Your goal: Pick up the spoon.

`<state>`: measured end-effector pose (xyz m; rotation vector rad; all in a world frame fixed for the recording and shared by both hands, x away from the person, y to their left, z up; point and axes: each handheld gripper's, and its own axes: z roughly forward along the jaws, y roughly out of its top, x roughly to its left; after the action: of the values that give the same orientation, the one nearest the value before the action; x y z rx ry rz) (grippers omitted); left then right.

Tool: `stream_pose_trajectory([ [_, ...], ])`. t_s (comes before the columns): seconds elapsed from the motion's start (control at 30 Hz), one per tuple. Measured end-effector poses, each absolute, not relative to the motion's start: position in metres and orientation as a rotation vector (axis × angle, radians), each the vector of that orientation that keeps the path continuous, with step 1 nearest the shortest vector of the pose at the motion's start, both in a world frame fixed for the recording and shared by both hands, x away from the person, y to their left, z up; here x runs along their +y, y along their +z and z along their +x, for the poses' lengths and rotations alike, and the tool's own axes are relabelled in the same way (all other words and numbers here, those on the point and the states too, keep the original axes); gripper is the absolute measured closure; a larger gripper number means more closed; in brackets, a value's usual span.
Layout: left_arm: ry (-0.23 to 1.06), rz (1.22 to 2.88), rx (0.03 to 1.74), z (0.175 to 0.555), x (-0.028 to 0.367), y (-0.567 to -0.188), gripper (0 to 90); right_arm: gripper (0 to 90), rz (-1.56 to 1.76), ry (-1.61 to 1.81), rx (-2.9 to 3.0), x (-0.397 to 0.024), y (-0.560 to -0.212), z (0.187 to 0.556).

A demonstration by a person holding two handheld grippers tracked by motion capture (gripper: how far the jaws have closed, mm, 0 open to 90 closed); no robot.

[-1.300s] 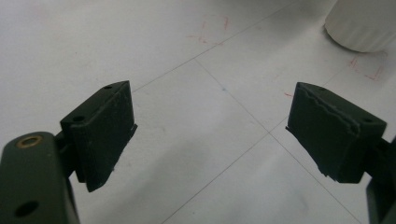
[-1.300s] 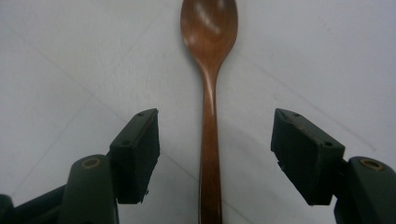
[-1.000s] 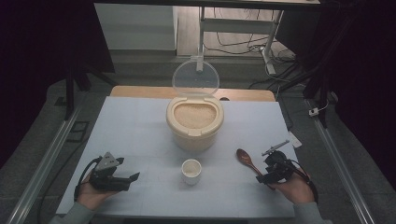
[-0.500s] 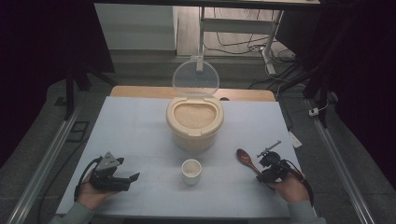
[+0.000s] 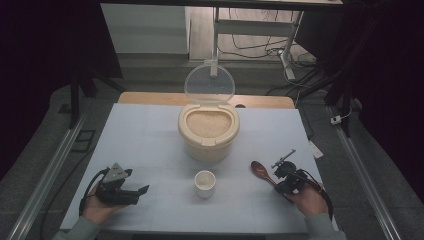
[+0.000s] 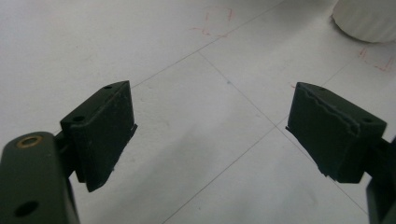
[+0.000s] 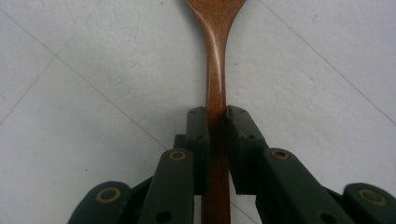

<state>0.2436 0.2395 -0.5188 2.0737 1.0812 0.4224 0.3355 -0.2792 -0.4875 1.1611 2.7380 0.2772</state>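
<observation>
A brown wooden spoon (image 5: 261, 171) lies on the white table at the front right, its bowl pointing toward the rice container. My right gripper (image 5: 281, 176) is shut on the spoon's handle (image 7: 216, 98), with both jaws pressed against the wood. My left gripper (image 5: 142, 191) rests low at the front left, held in a hand, its jaws spread wide over bare table with nothing between them; its fingers (image 6: 103, 130) stand far apart. A small white cup (image 5: 205, 183) stands at the front centre between the two grippers.
A cream rice container (image 5: 208, 131) full of grains sits at the table's centre, its clear lid (image 5: 209, 82) standing open behind it. The cup's base (image 6: 369, 21) shows at the top right of the left gripper view. A wooden strip edges the table's far side.
The right gripper has shifted slightly along the spoon handle and tilted; the spoon stays on the table. The left gripper has not moved.
</observation>
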Motion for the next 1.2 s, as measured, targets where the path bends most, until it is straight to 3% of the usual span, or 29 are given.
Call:
stream_pose_trajectory([
  [0.53,0.425,2.079,1.082,0.244,0.239,-0.52,14.8,79.8,1.024,0.707,2.702,-0.287,-0.439,0.318],
  [1.2,0.421,2.086,1.08,0.245,0.238,-0.52,14.8,79.8,0.711,0.968,2.762,-0.239,-0.408,0.304],
])
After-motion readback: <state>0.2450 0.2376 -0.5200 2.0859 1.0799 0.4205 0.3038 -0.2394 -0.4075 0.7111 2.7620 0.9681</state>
